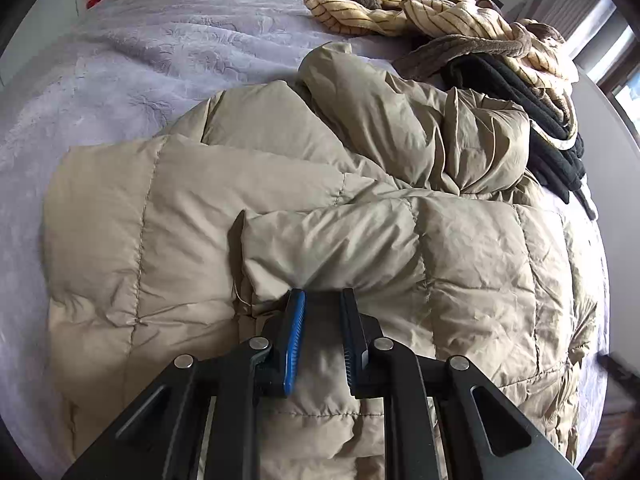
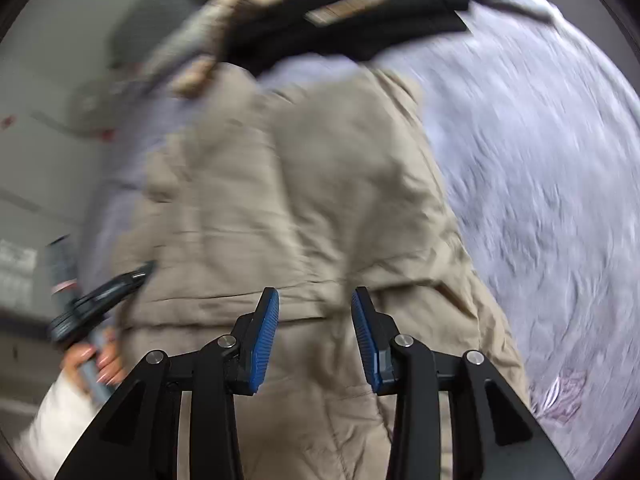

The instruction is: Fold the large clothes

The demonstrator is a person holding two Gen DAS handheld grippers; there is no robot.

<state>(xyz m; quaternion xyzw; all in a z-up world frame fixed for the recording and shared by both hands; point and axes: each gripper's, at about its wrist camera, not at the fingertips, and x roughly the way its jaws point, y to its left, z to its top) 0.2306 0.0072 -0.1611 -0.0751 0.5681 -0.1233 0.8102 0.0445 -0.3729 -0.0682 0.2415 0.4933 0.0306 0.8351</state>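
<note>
The beige quilted down jacket [image 1: 304, 216] lies spread across the grey-lilac bedspread [image 1: 132, 60], covering most of the near part of the bed. One padded section, apparently a sleeve [image 1: 332, 240], is folded across the body of the jacket, with its edge running toward the left gripper [image 1: 322, 300]. The left gripper sits directly over the jacket; its fingers [image 1: 295, 336], lined with blue ribbed pads, stand a narrow gap apart, their tips at the folded section's lower edge. Whether fabric is clamped between them cannot be determined. Beyond the jacket, toward the far right side of the bed, a cream striped fleece garment [image 1: 452, 16] lies crumpled on top of folded black clothing [image 1: 532, 120]; the black stack touches the jacket's bunched upper end. The right wrist view is motion-blurred. In it the right gripper [image 2: 315, 300] is above the jacket [image 2: 304, 200] with its fingers [image 2: 267, 332] spread wide and nothing between them. The left gripper [image 2: 100, 300] appears at the jacket's left edge, held by the person's hand [image 2: 94, 360].
</note>
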